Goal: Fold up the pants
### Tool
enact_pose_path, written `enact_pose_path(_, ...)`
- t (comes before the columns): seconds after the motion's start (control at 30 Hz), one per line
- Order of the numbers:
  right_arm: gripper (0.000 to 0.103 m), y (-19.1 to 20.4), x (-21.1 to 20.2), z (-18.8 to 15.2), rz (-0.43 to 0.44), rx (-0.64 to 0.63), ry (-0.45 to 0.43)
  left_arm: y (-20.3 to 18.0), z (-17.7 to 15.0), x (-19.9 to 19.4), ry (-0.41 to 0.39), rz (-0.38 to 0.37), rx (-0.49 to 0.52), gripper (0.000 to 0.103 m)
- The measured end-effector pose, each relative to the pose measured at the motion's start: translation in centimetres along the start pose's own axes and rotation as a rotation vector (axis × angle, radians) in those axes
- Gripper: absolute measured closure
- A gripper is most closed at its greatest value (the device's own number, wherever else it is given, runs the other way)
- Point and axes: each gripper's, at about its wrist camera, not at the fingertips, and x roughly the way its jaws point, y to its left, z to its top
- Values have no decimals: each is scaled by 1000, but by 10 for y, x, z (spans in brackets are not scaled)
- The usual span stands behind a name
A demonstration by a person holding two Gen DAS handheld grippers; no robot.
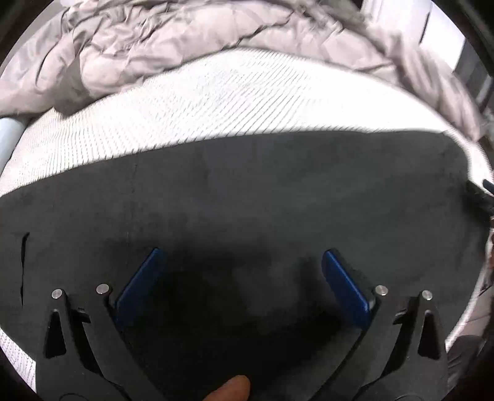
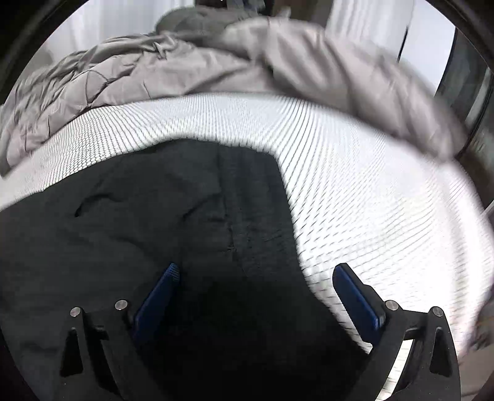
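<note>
Dark grey pants [image 1: 247, 191] lie flat on a white textured mattress [image 1: 216, 101]. My left gripper [image 1: 244, 262] is open, its blue pads spread wide just above the dark cloth, holding nothing. In the right wrist view the pants [image 2: 139, 216] show wrinkles and a seam, with their right edge running down the middle of the frame. My right gripper [image 2: 256, 277] is open over that edge, the left pad over the cloth and the right pad over the mattress [image 2: 386, 200].
A crumpled grey duvet [image 1: 185, 40] is heaped along the far side of the bed, also in the right wrist view [image 2: 216, 61]. A window or wall [image 2: 370, 21] lies beyond. A fingertip [image 1: 231, 388] shows at the bottom edge.
</note>
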Motion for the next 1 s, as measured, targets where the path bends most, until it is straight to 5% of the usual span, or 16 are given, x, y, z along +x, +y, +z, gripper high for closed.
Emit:
enact_pose_path(0.1, 2, 19, -31, 4, 38, -28, -81, -14, 12, -16, -72, -51, -2, 1)
enact_pose_path(0.23, 1, 73, -24, 26, 239, -47, -63, -45, 36, 2, -126, -31, 43, 1)
enact_pose_path(0.37, 1, 147, 10, 42, 352, -222, -30, -64, 51, 43, -56, -24, 65, 1)
enact_pose_path(0.43, 2, 161, 33, 43, 290, -270, 31, -60, 49, 62, -10, 14, 57, 1)
enact_pose_path(0.53, 2, 132, 51, 45, 152, -242, 33, -35, 44, 85, 41, 8, -40, 1)
enact_pose_path(0.67, 2, 43, 74, 49, -25, 26, 63, -37, 47, 90, 31, 10, -46, 1)
enact_pose_path(0.8, 2, 8, 69, 45, 83, 200, 102, -43, 48, 78, 17, 24, -32, 1)
enact_pose_path(1.0, 2, 38, -18, 21, 137, -17, -67, -79, 11, -9, -128, -101, 172, 1)
